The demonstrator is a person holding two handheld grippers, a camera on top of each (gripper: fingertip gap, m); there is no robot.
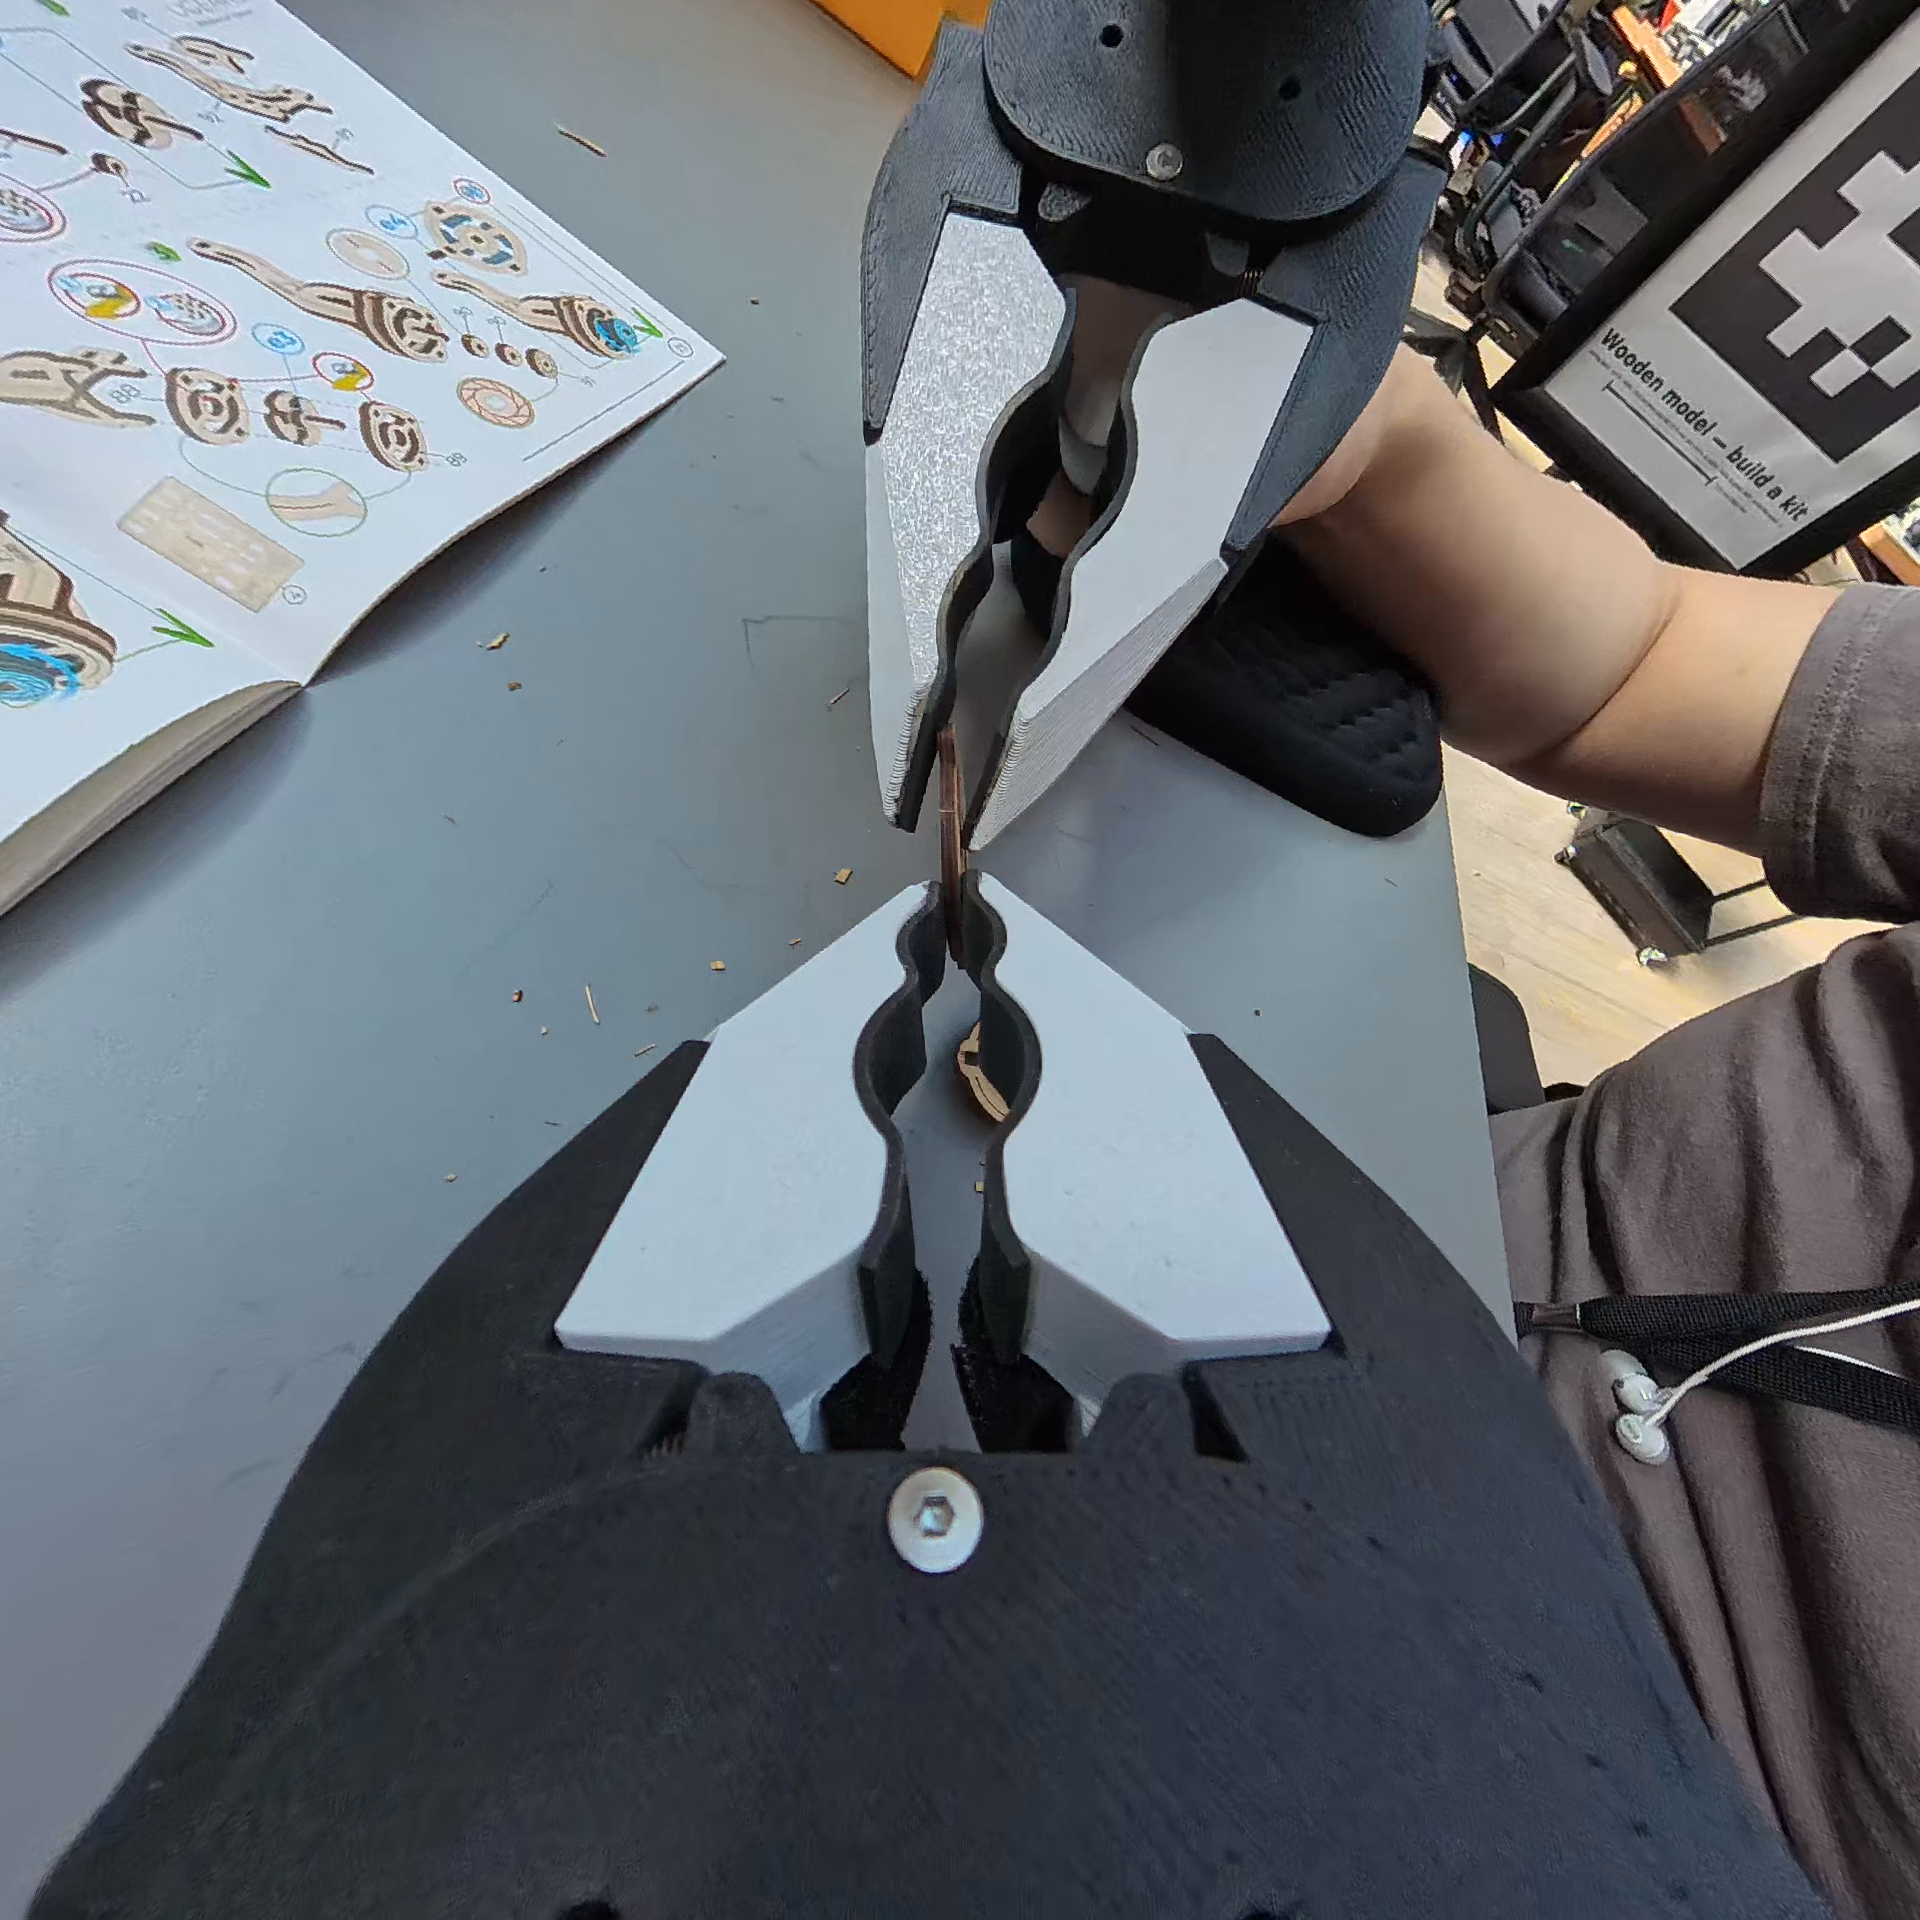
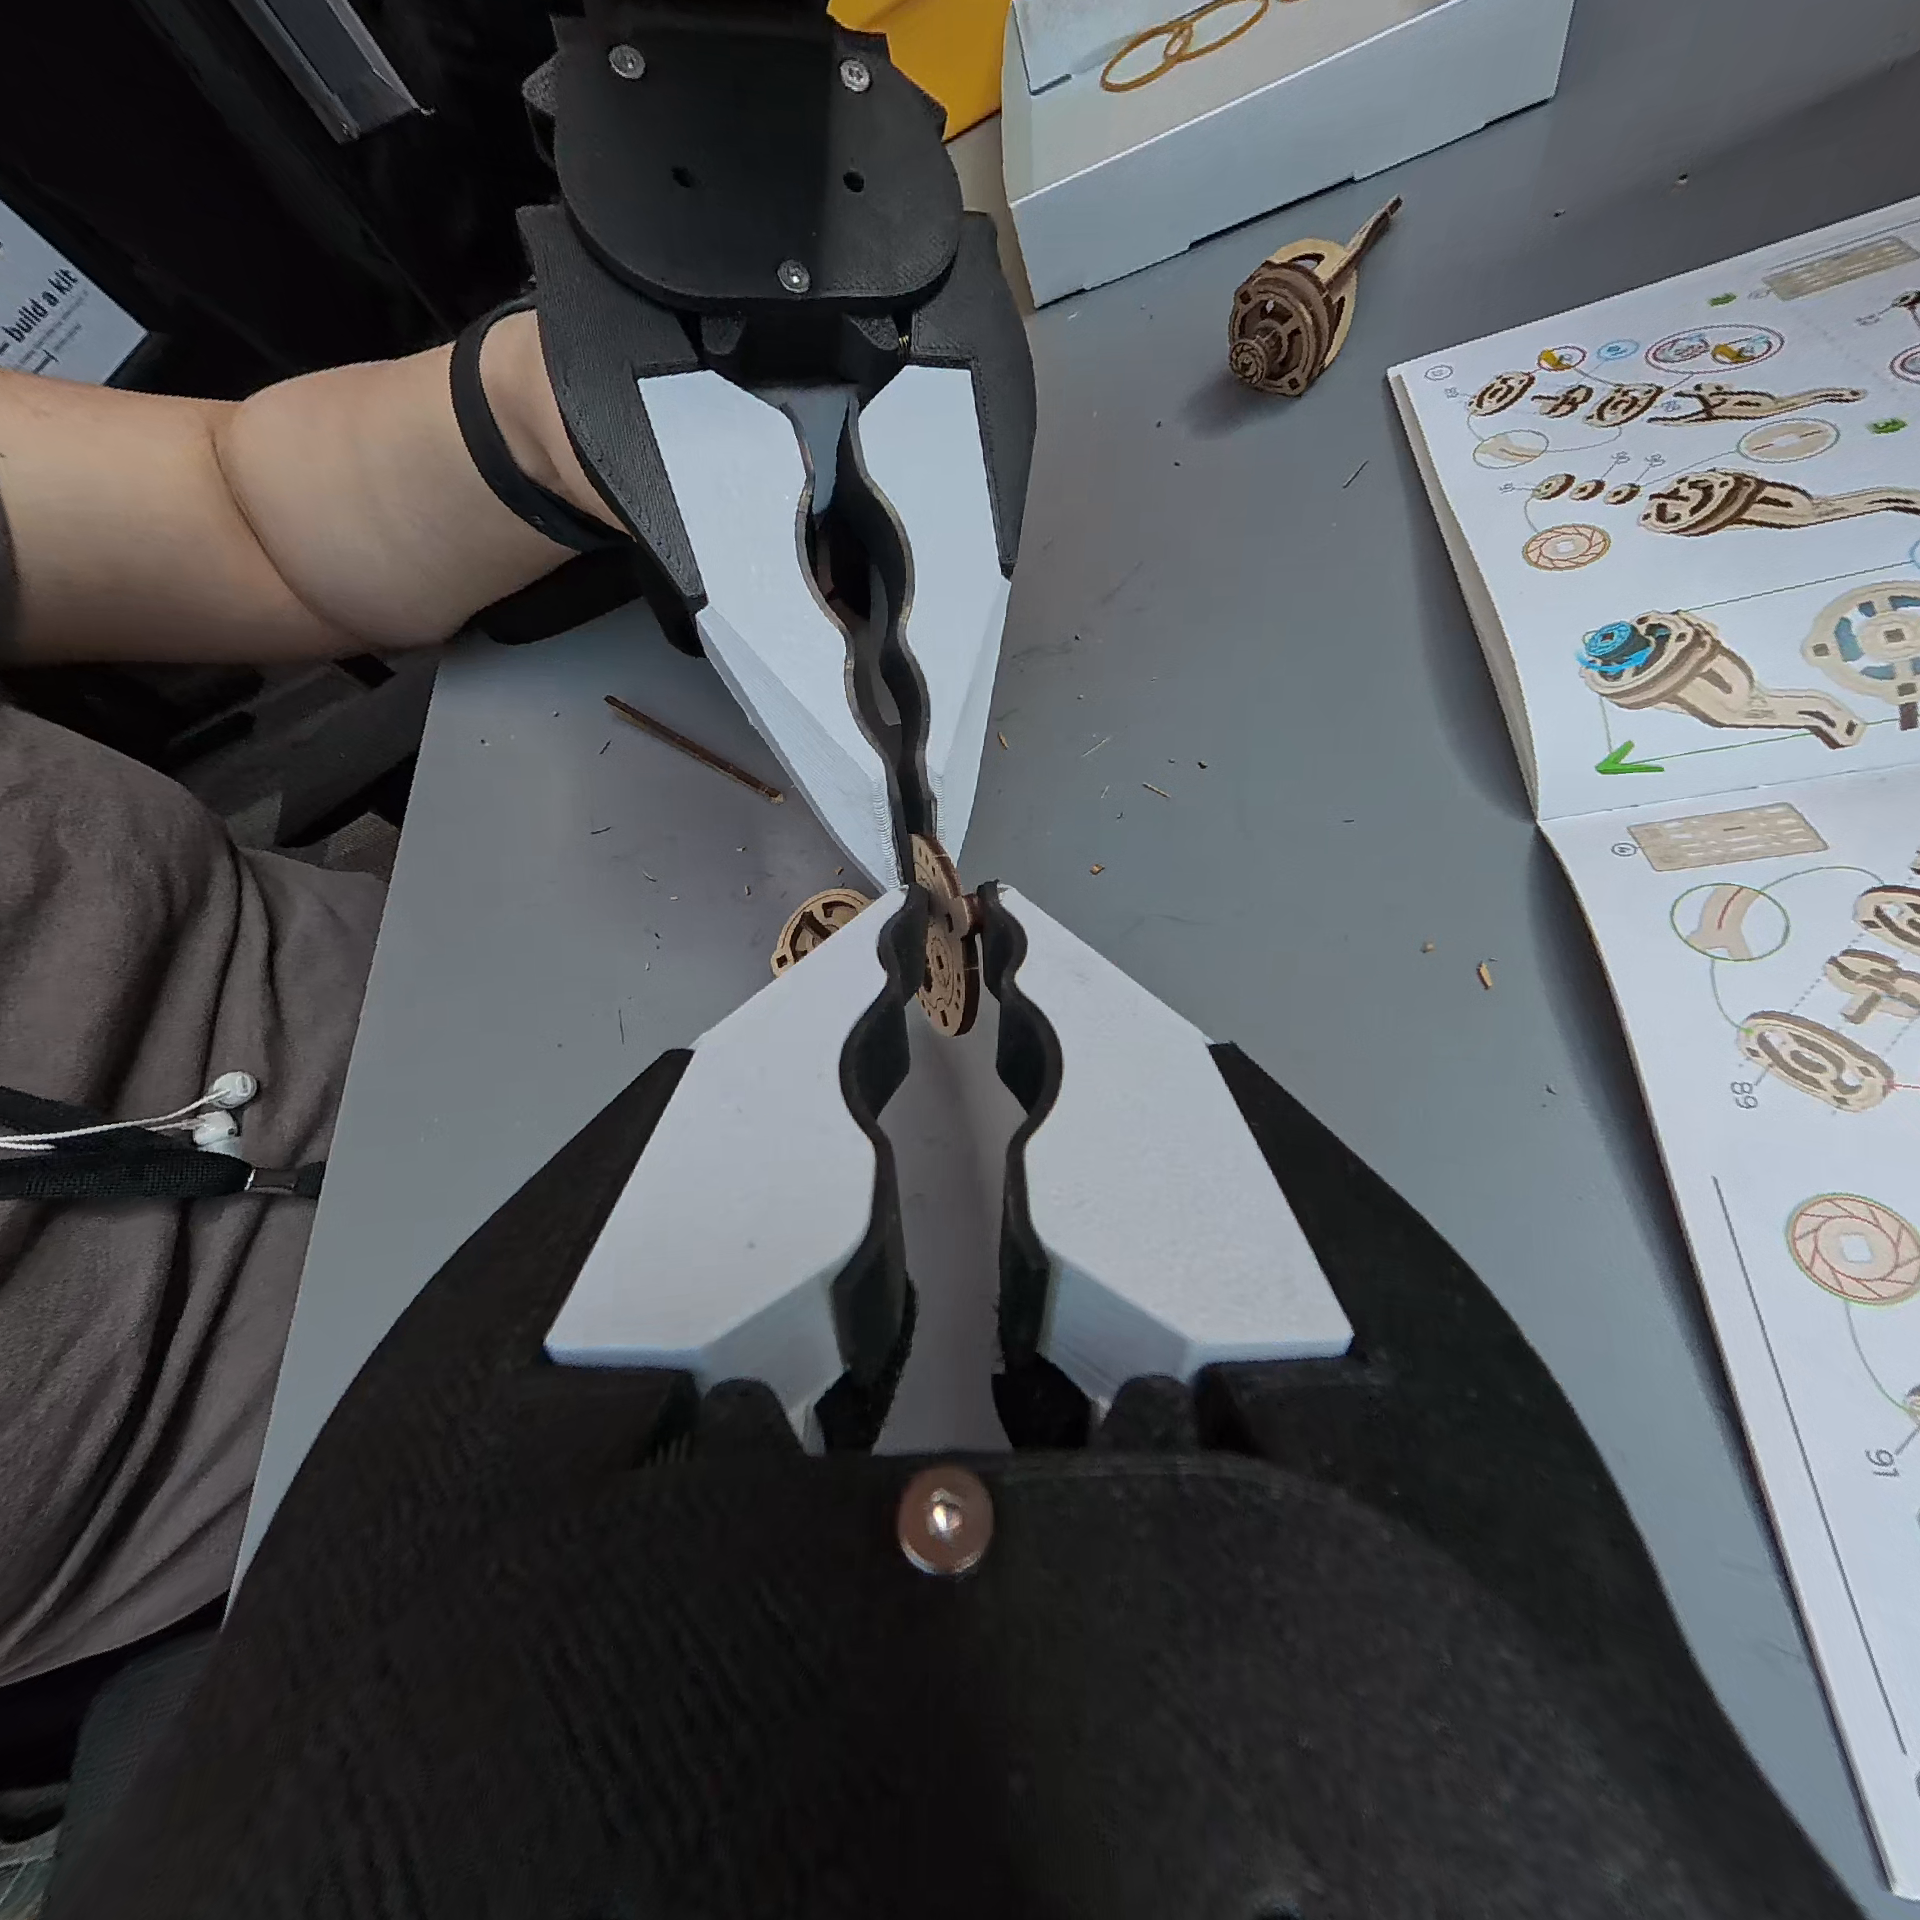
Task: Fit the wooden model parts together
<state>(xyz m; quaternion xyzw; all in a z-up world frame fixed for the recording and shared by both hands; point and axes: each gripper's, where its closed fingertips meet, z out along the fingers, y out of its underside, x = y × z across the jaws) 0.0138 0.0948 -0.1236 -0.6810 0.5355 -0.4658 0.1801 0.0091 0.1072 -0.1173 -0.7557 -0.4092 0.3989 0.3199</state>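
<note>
A: Where was the small round wooden disc with cut-out holes (image 2: 943,971)?

B: It was in the air above the grey surface (image 2: 1195,665), near the edge at the person's side. The left claw (image 1: 951,902) pinched one rim and the right claw (image 2: 943,920) pinched the opposite rim, so both were closed on that disc, tip against tip.

A: What else lay there?

B: Another flat round wooden part (image 2: 816,925) lay just under the claws. A half-built wooden assembly with a stick (image 2: 1294,307) lay near the white cardboard box (image 2: 1278,145). The open instruction booklet (image 2: 1704,727) lay well apart.
</note>
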